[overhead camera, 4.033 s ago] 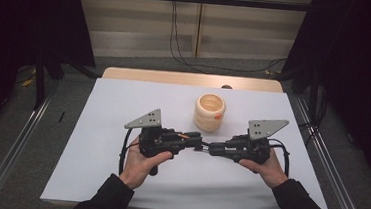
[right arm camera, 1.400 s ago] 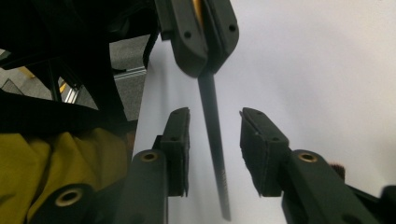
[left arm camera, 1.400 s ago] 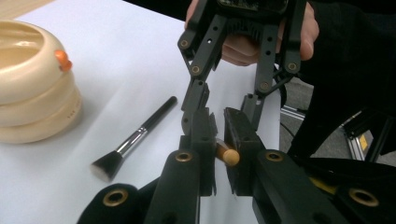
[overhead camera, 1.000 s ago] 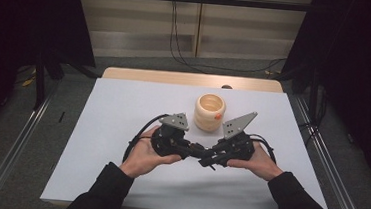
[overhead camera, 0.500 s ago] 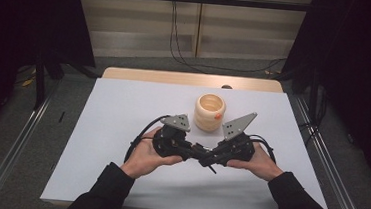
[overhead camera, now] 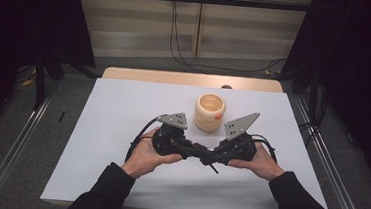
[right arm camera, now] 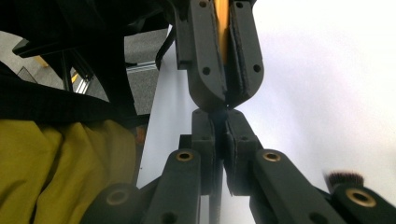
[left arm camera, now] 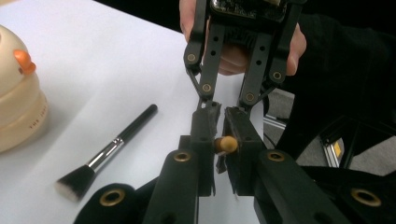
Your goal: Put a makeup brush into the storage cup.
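The slim stick (left arm camera: 226,143) with the tan-orange end sits between the two grippers, held above the near middle of the white surface (overhead camera: 123,109). In the left gripper view we see its rounded end pinched between the jaws of the left gripper (overhead camera: 197,149), which are closed almost fully onto it. In the right gripper view, the jaws of the right gripper (overhead camera: 209,157) are shut tight, tip to tip with the left ones, with a thin dark length of the stick running down between them. Both hands hold the grippers low and pointed at each other. A cream ribbed pot (overhead camera: 209,111) with a small orange knob stands just beyond them. A makeup brush (left arm camera: 107,154) lies flat on the surface beside the pot.
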`<state>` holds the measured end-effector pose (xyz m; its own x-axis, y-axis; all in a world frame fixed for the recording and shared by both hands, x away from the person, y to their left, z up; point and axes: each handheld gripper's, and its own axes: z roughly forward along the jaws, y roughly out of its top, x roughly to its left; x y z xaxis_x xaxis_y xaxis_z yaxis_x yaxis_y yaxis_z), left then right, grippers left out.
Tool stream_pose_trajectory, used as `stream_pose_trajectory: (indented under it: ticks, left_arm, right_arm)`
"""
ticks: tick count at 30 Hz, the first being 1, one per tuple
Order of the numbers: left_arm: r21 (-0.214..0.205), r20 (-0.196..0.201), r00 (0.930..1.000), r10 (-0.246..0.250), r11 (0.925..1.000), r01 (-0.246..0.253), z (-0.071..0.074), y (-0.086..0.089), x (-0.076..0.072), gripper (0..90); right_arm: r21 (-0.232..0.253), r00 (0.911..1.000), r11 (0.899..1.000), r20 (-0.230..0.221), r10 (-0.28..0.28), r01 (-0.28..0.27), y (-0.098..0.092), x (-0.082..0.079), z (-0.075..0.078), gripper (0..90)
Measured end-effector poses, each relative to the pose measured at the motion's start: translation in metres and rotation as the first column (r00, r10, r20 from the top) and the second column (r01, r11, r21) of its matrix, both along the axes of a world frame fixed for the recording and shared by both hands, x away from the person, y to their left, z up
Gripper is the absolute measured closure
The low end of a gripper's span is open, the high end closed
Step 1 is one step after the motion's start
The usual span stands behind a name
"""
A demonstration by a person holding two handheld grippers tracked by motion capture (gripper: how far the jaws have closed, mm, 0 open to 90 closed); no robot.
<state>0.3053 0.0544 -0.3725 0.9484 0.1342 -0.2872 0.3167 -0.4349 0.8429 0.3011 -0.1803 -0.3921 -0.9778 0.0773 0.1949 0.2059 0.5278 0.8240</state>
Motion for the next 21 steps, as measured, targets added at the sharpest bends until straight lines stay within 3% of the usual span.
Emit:
stream_pose_trajectory:
  ticks: [2,7,10,11,14,21]
  left_arm:
    - [-0.024,0.01,0.9999,0.008,0.9997,-0.007,-0.0012,0.0007,0.0003,79.3]
    - [-0.033,0.031,0.9992,0.027,0.9991,-0.026,-0.0036,0.0009,0.0009,74.0]
    - [-0.039,0.066,0.9965,0.052,0.998,-0.049,-0.003,0.0017,-0.0005,71.1]
    - [-0.064,0.069,0.9955,0.065,0.9961,-0.06,-0.0034,0.002,-0.0005,69.9]
    - [-0.08,0.087,0.9894,0.117,0.9907,-0.11,-0.0015,0.0039,-0.0011,59.4]
    - [-0.069,0.095,0.983,0.157,0.9861,-0.151,0.0,0.0042,-0.003,26.9]
  right_arm:
    - [0.007,1.0,1.0,0.002,-0.006,0.006,-0.0007,0.0001,0.0003,84.2]
    - [0.008,0.9999,1.0,0.005,-0.015,0.015,-0.001,0.0006,0.0002,84.3]
    - [0.002,0.9997,1.0,0.0,-0.026,0.026,-0.0011,0.0012,0.0004,84.3]
    - [0.007,0.9997,1.0,0.0,-0.026,0.026,-0.0018,0.0019,0.0003,84.3]
    - [0.003,0.9994,0.999,0.004,-0.036,0.036,-0.0026,0.0021,0.0007,84.3]
    - [0.014,0.9985,0.998,0.006,-0.054,0.054,-0.0047,0.0027,0.0012,84.3]
